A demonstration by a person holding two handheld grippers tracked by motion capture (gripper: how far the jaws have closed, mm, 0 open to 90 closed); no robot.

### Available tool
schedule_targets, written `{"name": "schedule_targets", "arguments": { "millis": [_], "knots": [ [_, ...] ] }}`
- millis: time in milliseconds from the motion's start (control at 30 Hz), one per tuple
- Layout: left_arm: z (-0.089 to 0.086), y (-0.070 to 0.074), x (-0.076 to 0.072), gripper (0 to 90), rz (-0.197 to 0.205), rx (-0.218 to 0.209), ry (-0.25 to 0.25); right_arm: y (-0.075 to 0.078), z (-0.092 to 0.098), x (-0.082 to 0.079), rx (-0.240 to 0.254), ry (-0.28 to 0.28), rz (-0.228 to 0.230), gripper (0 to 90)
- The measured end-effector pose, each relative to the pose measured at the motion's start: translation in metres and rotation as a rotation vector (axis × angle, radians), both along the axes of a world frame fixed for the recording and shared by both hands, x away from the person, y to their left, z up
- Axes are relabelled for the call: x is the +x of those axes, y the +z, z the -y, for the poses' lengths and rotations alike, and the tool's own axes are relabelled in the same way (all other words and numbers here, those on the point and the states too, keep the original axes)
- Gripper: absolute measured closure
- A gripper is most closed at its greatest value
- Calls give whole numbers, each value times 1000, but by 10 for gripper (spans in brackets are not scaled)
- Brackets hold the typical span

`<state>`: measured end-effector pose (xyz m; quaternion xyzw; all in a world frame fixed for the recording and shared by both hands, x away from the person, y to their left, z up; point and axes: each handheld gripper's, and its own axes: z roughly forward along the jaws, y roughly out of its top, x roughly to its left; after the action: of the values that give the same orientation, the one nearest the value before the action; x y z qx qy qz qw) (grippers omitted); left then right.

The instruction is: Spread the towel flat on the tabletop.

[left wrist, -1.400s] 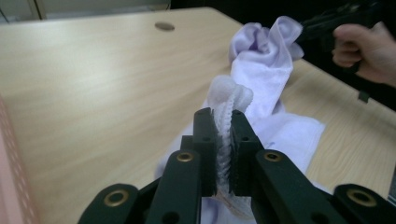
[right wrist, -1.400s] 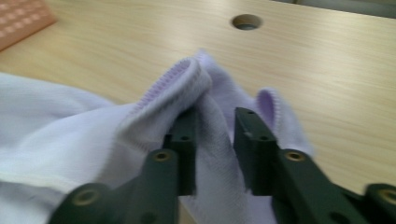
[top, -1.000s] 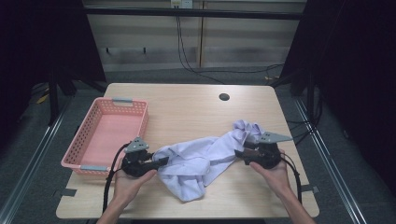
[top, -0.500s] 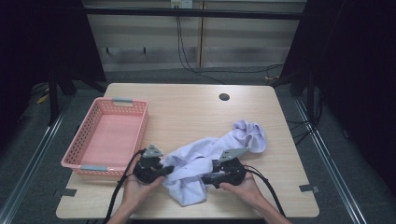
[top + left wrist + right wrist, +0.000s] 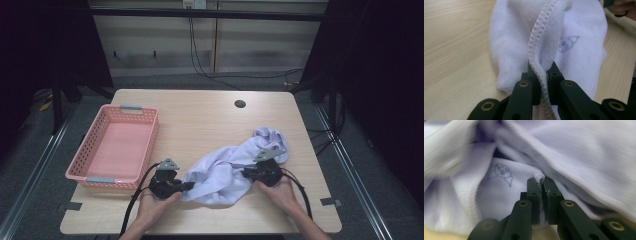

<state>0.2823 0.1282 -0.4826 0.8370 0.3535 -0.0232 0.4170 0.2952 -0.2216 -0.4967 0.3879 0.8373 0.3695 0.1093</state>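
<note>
— High view first: where is the cloth?

— The pale lilac towel point(image 5: 225, 172) lies crumpled on the near right part of the wooden table point(image 5: 200, 120), stretched between my two hands. My left gripper point(image 5: 189, 186) sits at its near left end, my right gripper point(image 5: 245, 173) at its right side, just in front of the bunched-up far end.

— And your left claw?

— In the left gripper view my jaws have just been closing, and now they pinch the towel's stitched pink hem point(image 5: 537, 50), which runs up between them. A small blue printed figure point(image 5: 567, 42) shows on the fabric just beyond.

— The right one?

— In the right gripper view those jaws have just been closing too; they clamp a thin fold of the towel's edge point(image 5: 539, 176), with folds piled behind it and another little blue print point(image 5: 501, 172) to the side.

— Anything else on the table?

— A pink basket point(image 5: 87, 172) stands at the left, well apart from the towel, near my left hand point(image 5: 152, 207).
</note>
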Motion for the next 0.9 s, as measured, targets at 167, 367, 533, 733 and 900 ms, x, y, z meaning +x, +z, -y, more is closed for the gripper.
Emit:
{"name": "schedule_targets", "arguments": {
  "millis": [167, 367, 533, 733, 900],
  "knots": [
    [-7, -3, 2, 851, -23, -3, 8, 6, 46, 6, -26, -153, 31, 852],
    [-3, -5, 2, 656, -49, -8, 23, 14, 85, -1, 54, -242, 33, 696],
    [-10, 23, -13, 519, 56, -75, 47, 35, 73, -22, 104, -176, 85, 562],
    [11, 33, -26, 633, 145, -115, -62, 23, 33, -17, 104, -45, 30, 530],
    [17, 39, -31, 557, 154, -155, -89, 14, 10, -7, 63, -22, 2, 749]
  ]
}}
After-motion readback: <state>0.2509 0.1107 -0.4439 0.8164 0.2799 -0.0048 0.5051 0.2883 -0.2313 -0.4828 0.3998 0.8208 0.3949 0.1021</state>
